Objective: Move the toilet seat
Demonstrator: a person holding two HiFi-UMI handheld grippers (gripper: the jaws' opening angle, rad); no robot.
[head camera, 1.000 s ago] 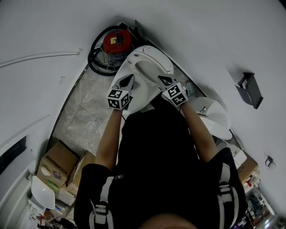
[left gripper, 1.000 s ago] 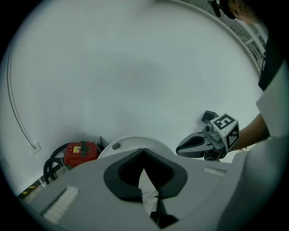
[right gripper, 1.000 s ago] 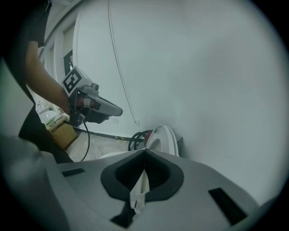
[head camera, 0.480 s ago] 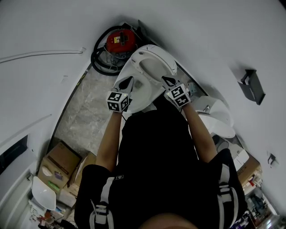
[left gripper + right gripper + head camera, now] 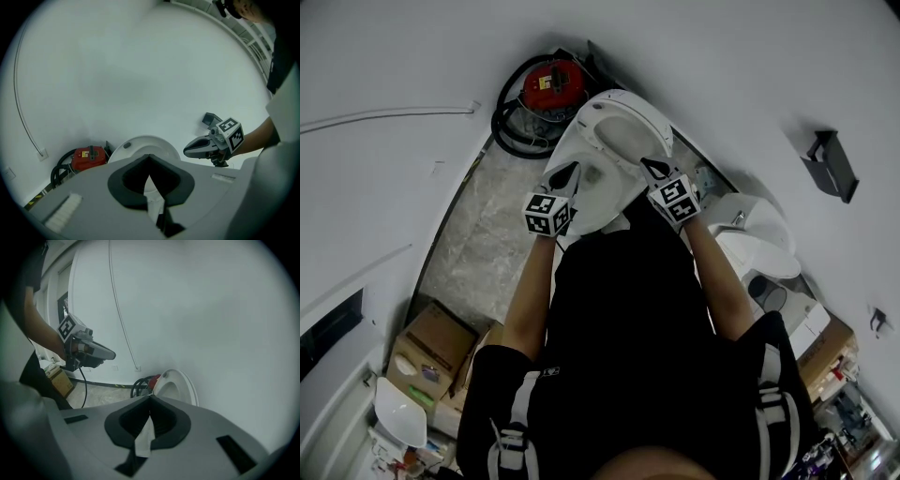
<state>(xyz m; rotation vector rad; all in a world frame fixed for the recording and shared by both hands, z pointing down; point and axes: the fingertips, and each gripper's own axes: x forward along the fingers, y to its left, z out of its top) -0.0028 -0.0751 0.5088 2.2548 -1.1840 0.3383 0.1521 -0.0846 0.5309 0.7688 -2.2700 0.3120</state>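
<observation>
- A toilet (image 5: 598, 199) is seen from above, close to a white wall (image 5: 722, 66).
- The seat (image 5: 652, 120) is lifted up off the bowl. It is stood up steeply at the back of the toilet, near the wall.
- The left gripper (image 5: 149, 157) is held over the left side of the toilet. Its jaws are pressed together at the tips, and nothing is pinched between them.
- The right gripper (image 5: 150, 398) is held over the right side of the toilet. Its jaws are pressed together too, and nothing is pinched between them.
- Both grippers are pointed at the seat, one on each side of it. Whether the seat is touched by the tips cannot be told.
- Each gripper is held out on a bare arm (image 5: 530, 300), and a black shirt (image 5: 623, 337) is worn by the person.
- A red machine (image 5: 548, 80) with a black hose (image 5: 508, 127) is set on the floor (image 5: 483, 234), just beside the toilet on the left.
- Brown boxes (image 5: 431, 342) are stacked by the wall at the lower left.
- A white sink (image 5: 759, 248) is seen to the right of the toilet.
- A black holder (image 5: 832, 164) is fixed to the wall, farther to the right.
</observation>
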